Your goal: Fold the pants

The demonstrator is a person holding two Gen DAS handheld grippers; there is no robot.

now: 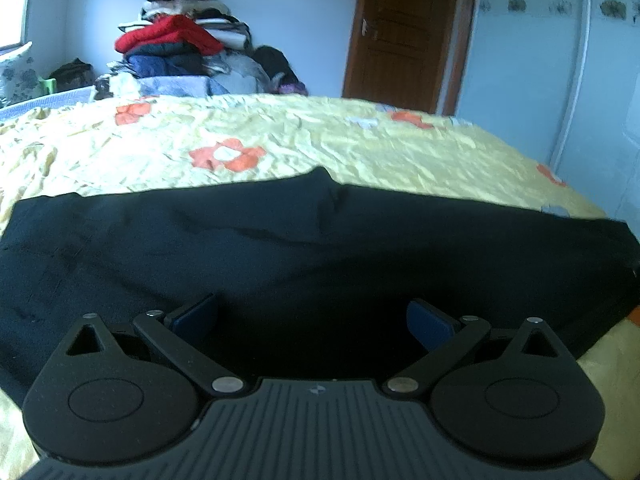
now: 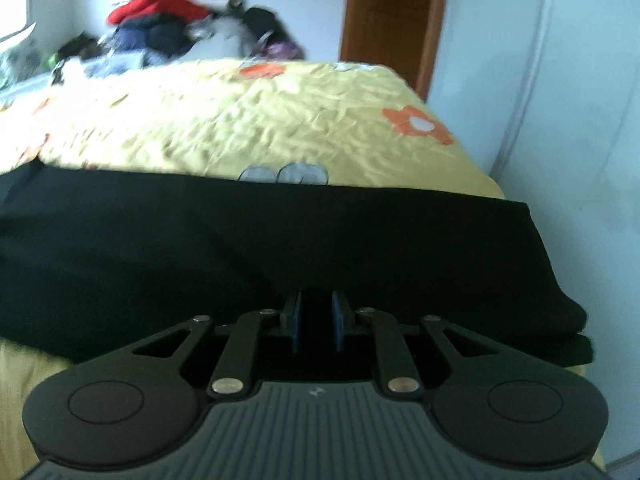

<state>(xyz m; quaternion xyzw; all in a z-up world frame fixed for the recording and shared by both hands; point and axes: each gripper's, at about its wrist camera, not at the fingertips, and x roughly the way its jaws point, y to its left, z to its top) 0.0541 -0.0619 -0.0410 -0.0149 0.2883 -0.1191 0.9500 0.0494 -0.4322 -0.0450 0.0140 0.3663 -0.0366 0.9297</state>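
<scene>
Black pants (image 1: 304, 240) lie spread across the near part of a bed with a yellow flowered cover (image 1: 280, 136). In the left wrist view my left gripper (image 1: 312, 316) is open, its blue pads wide apart just above the near edge of the pants. In the right wrist view the same pants (image 2: 260, 240) run across the bed to its right edge, with a folded layer at the right end. My right gripper (image 2: 316, 320) has its pads close together on the near edge of the pants, with dark cloth between them.
A tall pile of clothes (image 1: 180, 44) stands behind the bed at the back left. A brown wooden door (image 1: 404, 32) is at the back. A white wall (image 2: 580, 100) runs along the bed's right edge.
</scene>
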